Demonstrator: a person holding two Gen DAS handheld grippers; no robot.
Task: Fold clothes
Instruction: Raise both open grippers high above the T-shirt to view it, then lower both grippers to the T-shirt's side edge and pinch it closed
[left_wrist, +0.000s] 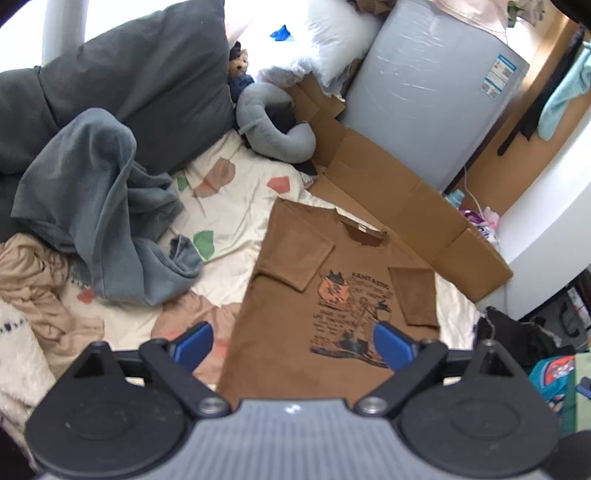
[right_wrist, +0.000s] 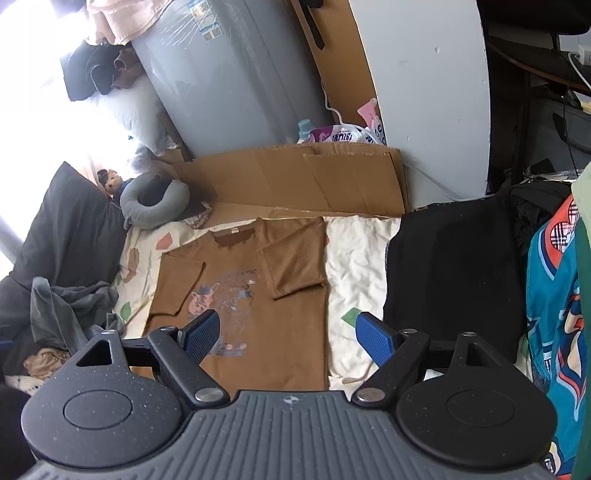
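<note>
Brown T-shirt (left_wrist: 295, 332) lies flat on the cream bedsheet (right_wrist: 354, 251), both sleeves folded inward, as we hold our left gripper (left_wrist: 293, 345) and right gripper (right_wrist: 288, 338) above it, both spread wide and empty.

This is a bedroom in a home. A bed with a patterned sheet (left_wrist: 236, 192) carries a dark pillow (left_wrist: 147, 81), a neck pillow (left_wrist: 273, 122) and loose clothes. A small grey fridge (left_wrist: 424, 99) and flattened cardboard (right_wrist: 295, 181) stand beside it.
</note>
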